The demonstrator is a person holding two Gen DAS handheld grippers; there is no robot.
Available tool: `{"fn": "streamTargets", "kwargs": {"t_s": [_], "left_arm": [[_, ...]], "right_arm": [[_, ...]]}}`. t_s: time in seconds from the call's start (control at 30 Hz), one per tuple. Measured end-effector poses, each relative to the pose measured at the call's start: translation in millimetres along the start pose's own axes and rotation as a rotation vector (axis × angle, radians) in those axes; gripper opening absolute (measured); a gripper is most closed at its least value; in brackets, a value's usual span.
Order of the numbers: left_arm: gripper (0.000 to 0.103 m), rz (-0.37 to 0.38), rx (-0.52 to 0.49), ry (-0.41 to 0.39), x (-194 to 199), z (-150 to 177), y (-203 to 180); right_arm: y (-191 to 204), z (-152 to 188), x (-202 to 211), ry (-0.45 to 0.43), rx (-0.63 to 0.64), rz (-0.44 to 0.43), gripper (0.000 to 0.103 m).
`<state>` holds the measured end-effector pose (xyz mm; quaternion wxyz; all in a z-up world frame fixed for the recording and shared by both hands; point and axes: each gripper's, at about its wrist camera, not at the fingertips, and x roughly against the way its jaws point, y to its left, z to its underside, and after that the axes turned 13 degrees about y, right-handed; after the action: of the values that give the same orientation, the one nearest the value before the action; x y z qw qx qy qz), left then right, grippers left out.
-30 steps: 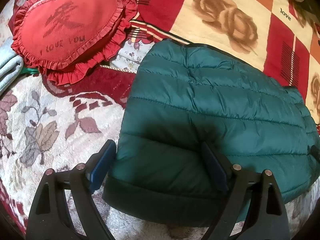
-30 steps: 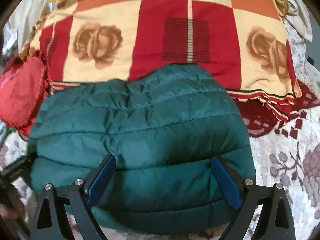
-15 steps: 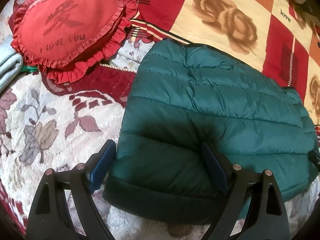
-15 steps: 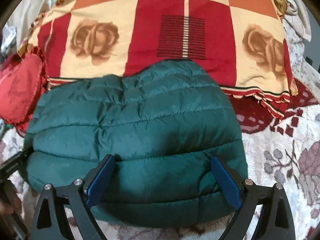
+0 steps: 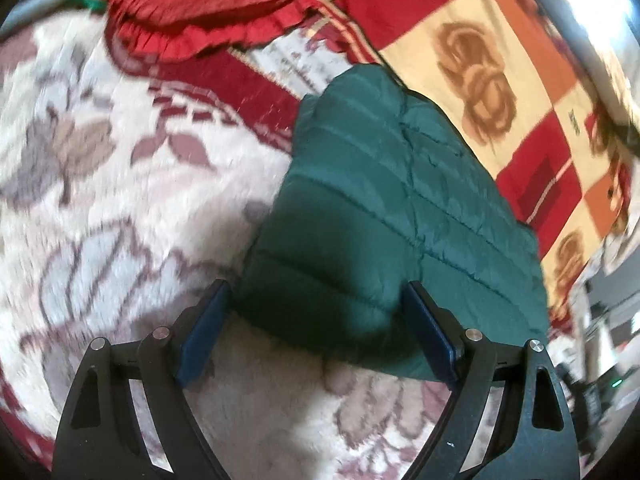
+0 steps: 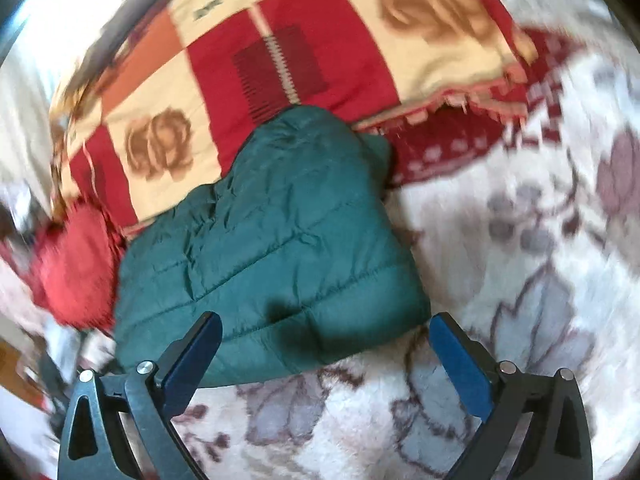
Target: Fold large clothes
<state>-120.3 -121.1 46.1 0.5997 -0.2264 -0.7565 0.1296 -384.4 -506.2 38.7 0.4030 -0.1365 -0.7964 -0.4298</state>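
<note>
A dark green quilted puffer jacket (image 5: 392,216) lies folded into a compact block on the bed; it also shows in the right wrist view (image 6: 276,240). My left gripper (image 5: 318,316) is open and empty, with its fingers on either side of the jacket's near corner, above it. My right gripper (image 6: 324,344) is open and empty, held near the jacket's near edge, its right finger over the bedspread. Both views are blurred and tilted.
A white bedspread with a floral pattern (image 5: 100,200) covers the bed. A red and cream rose-pattern blanket (image 6: 288,56) lies behind the jacket. A red ruffled heart pillow (image 5: 208,4) sits at the back left, and shows in the right wrist view (image 6: 76,268).
Both grippers have pulled back and swung away from the jacket, tilting the views. The jacket lies where it was. Both grippers stay open.
</note>
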Motion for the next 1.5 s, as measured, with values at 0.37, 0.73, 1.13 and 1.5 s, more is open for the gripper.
{"fn": "streamTargets", "kwargs": {"t_s": [0.37, 0.73, 1.13, 1.5], "left_arm": [[0.088, 0.060, 0.141, -0.002, -4, 11, 6], [0.102, 0.058, 0.193, -0.017, -18, 10, 4], [0.069, 0.105, 0.182, -0.057, -32, -12, -2], [0.037, 0.079, 0.005, -0.040, 27, 10, -22]], "right_arm": [[4, -3, -30, 0.031, -0.095, -0.111, 0.103], [14, -14, -51, 0.015, -0.098, -0.117, 0.103], [27, -22, -61, -0.029, -0.045, -0.042, 0.072], [57, 5, -9, -0.042, 0.083, 0.065, 0.031]]}}
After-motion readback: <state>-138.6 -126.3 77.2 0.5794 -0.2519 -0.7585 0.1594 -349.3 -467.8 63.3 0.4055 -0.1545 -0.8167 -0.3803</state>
